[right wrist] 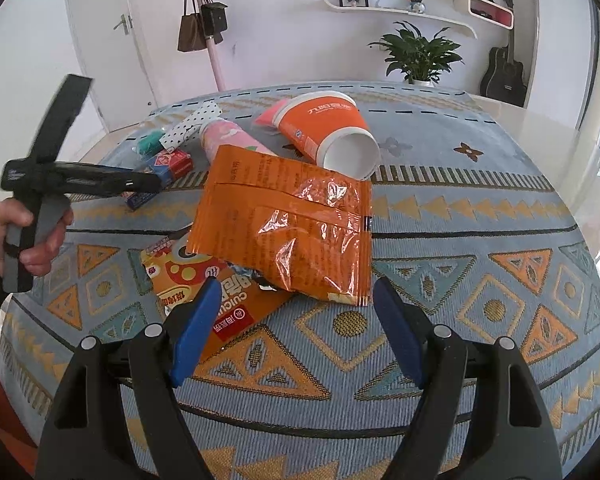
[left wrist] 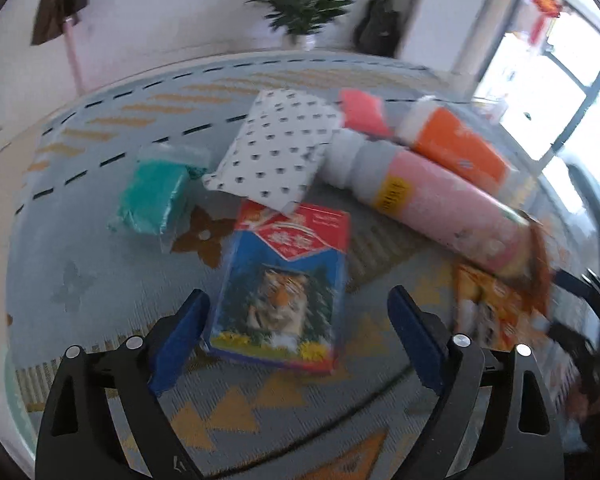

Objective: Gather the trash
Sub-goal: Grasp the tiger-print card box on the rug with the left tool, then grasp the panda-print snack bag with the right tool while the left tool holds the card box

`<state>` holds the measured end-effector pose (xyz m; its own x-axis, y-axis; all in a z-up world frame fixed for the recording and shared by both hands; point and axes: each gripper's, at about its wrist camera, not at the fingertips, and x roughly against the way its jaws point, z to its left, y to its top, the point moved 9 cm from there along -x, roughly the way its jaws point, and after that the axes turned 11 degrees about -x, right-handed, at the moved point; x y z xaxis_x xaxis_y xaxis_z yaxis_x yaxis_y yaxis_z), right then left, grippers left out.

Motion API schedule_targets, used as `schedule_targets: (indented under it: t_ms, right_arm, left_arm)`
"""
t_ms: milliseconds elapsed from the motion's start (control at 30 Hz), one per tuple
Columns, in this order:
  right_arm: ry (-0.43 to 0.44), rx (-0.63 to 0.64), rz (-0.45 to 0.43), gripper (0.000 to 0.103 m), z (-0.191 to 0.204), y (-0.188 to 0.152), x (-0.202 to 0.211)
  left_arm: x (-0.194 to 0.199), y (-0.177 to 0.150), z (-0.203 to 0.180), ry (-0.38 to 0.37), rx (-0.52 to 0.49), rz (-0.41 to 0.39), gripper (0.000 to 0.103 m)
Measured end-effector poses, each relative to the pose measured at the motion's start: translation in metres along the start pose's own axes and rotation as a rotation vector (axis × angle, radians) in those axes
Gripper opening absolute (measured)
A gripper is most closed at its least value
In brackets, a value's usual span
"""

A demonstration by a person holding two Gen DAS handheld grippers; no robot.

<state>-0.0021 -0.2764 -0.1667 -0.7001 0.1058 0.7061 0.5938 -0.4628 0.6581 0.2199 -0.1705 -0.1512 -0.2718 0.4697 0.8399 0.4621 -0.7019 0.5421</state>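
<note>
Trash lies on a patterned tablecloth. In the left wrist view, my left gripper (left wrist: 298,312) is open, its blue fingers on either side of a blue and red tiger box (left wrist: 284,284). Beyond it lie a white dotted packet (left wrist: 276,152), a teal packet (left wrist: 152,196), a pink cup (left wrist: 432,200), an orange cup (left wrist: 456,148) and a small pink packet (left wrist: 362,112). In the right wrist view, my right gripper (right wrist: 298,304) is open just in front of an orange foil wrapper (right wrist: 288,224), which lies over a yellow snack bag (right wrist: 204,288). The orange cup (right wrist: 328,128) lies behind on its side.
The table (right wrist: 540,128) has a bare glossy edge at the far right. The left gripper (right wrist: 140,182) and the hand holding it show at the left of the right wrist view. A potted plant (right wrist: 418,54), a guitar (right wrist: 504,72) and hanging bags (right wrist: 200,20) stand by the back wall.
</note>
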Motion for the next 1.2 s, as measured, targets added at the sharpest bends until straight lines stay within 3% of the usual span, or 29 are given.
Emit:
schedule_targets:
  t_ms: [133, 167, 367, 500, 600, 667, 733, 867, 1000, 1200]
  right_arm:
    - [0.0, 0.012, 0.006, 0.074, 0.002, -0.001, -0.001]
    - [0.003, 0.014, 0.013, 0.074, 0.003, -0.001, -0.001]
    - [0.035, -0.024, 0.022, 0.074, 0.003, 0.008, 0.0]
    - [0.048, -0.016, 0.033, 0.074, 0.015, 0.004, 0.002]
    - [0.076, 0.043, 0.087, 0.074, 0.038, -0.013, -0.002]
    - [0.047, 0.085, 0.158, 0.074, 0.049, -0.027, -0.016]
    - [-0.021, 0.09, 0.154, 0.074, 0.049, -0.025, -0.023]
    - [0.011, 0.083, 0.182, 0.077, 0.07, -0.018, -0.035]
    - [0.148, 0.148, 0.188, 0.076, 0.114, -0.024, -0.031]
    - [0.067, 0.155, 0.147, 0.076, 0.11, -0.018, -0.033]
  left_arm:
    - [-0.006, 0.007, 0.002, 0.161, -0.035, 0.013, 0.067]
    - [-0.004, 0.007, 0.0, 0.17, -0.039, 0.013, 0.063]
    - [0.028, -0.023, -0.009, 0.182, 0.018, 0.04, 0.06]
    - [0.06, -0.067, -0.004, 0.18, 0.181, 0.014, 0.06]
    - [0.084, -0.091, 0.005, 0.177, 0.277, -0.049, 0.06]
    - [0.095, -0.096, 0.015, 0.198, 0.293, -0.069, 0.06]
    - [0.11, -0.1, 0.021, 0.21, 0.307, -0.107, 0.059]
    - [0.121, -0.11, 0.032, 0.196, 0.37, -0.151, 0.059]
    - [0.119, -0.114, 0.041, 0.189, 0.417, -0.18, 0.059]
    - [0.126, -0.119, 0.046, 0.215, 0.401, -0.204, 0.059]
